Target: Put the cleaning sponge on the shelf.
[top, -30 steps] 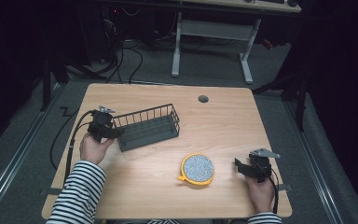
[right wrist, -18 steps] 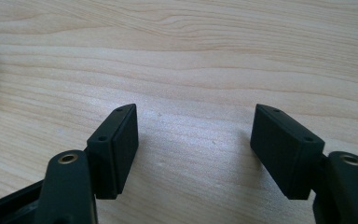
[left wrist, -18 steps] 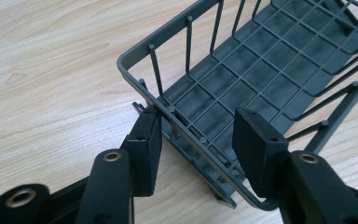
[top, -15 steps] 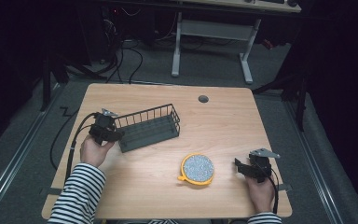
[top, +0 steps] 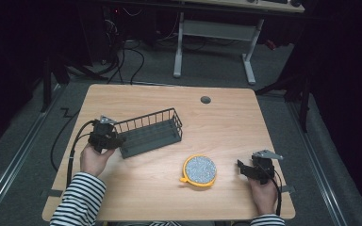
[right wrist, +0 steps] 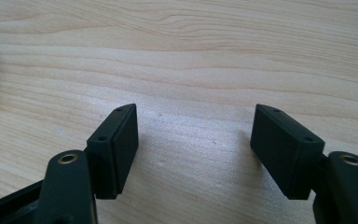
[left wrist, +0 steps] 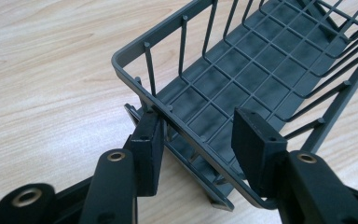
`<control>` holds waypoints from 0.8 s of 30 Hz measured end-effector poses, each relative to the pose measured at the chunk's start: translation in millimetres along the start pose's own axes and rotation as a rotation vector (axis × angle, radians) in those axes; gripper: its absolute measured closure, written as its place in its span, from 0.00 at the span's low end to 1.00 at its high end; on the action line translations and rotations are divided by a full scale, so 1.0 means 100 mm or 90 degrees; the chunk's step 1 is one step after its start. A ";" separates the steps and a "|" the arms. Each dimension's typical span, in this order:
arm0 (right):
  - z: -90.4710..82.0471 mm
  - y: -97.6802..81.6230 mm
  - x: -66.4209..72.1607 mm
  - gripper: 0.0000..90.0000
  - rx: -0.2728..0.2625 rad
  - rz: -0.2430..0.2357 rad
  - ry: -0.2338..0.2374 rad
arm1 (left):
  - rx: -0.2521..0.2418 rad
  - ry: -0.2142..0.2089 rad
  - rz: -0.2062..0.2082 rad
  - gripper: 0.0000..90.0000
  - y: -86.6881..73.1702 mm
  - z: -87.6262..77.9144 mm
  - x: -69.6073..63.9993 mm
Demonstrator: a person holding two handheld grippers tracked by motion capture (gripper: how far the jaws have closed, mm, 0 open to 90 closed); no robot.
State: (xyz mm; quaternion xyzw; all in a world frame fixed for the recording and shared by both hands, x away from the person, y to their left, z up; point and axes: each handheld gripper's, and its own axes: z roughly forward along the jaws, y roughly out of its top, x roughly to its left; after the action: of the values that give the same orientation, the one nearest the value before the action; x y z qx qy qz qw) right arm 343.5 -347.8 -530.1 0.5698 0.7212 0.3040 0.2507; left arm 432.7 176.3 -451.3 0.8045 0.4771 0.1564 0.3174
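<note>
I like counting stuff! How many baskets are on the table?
1. The dark wire basket sits on the left half of the wooden table, with the left gripper at its near end. The yellow-rimmed round thing isn't a basket.
</note>
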 end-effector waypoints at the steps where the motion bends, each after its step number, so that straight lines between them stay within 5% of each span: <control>1: 0.00 0.00 0.00 0.36 0.000 0.001 0.000 | 0.002 0.002 0.003 0.61 0.00 -0.01 -0.01; 24: 0.00 0.00 0.00 0.36 0.000 -0.002 0.000 | -0.024 -0.017 0.010 0.60 -0.28 -0.20 -0.22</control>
State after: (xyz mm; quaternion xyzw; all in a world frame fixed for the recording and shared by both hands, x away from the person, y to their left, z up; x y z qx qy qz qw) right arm 343.4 -347.7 -530.0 0.5686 0.7222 0.3032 0.2513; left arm 391.9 174.3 -453.9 0.8041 0.4637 0.1569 0.3374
